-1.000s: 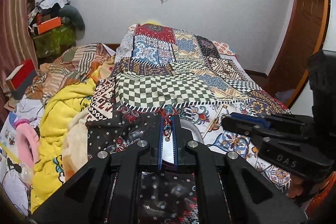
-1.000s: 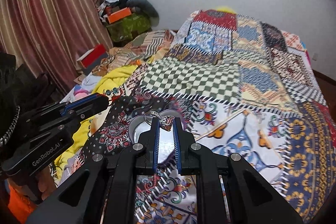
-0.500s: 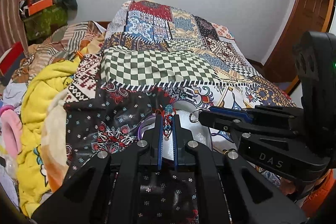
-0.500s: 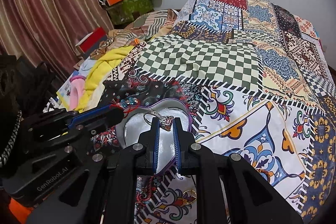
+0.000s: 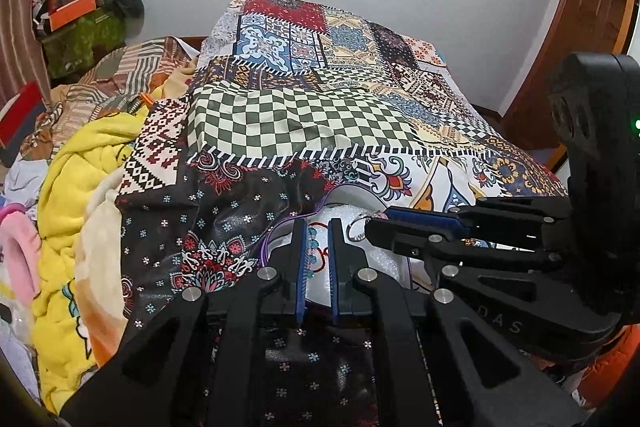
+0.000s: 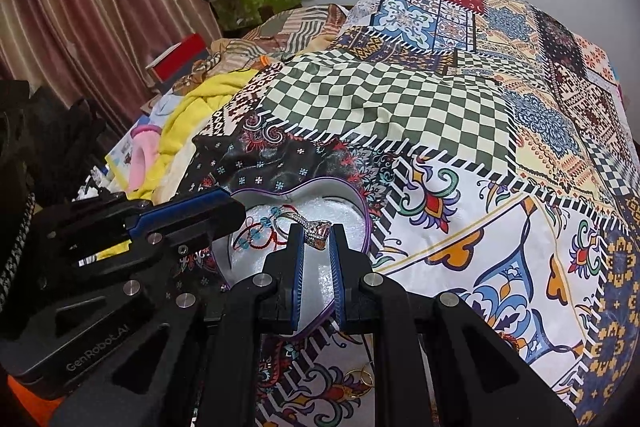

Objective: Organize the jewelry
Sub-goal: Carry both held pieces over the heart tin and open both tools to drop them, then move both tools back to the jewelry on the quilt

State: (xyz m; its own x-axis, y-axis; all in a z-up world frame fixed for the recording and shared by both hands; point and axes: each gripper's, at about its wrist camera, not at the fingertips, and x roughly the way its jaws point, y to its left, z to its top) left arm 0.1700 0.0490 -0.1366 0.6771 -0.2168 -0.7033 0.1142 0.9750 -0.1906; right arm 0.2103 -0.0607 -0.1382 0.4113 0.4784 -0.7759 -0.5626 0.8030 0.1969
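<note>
1. Ring (image 6: pixel 316 231) pinched at its jewelled head between the tips of the right gripper (image 6: pixel 316 233), band sticking out to the left and forward, hanging just above the white lining of the heart-shaped box (image 6: pixel 352 203).
2. Straight below and slightly left of the ring: red cord bracelet (image 6: pixel 256 233) with blue beads, already lying on the lining (loose, no longer gripped).
3. Left gripper (image 5: pixel 317 227) a little parted and holding nothing, poised over the bracelet at the box's left side; seen from the right wrist as a dark arm coming in from the left.
4. Key relation: ring directly over the box interior, so likely only a short drop and a release needed, right hand the nearer.
5. Risk, as a guess: band snagging on the bracelet cord.
6. Outside the box, toward the camera on the patchwork bedspread (image 6: pixel 500 247): gold earring (image 6: pixel 360 379), not yet stored.
</note>
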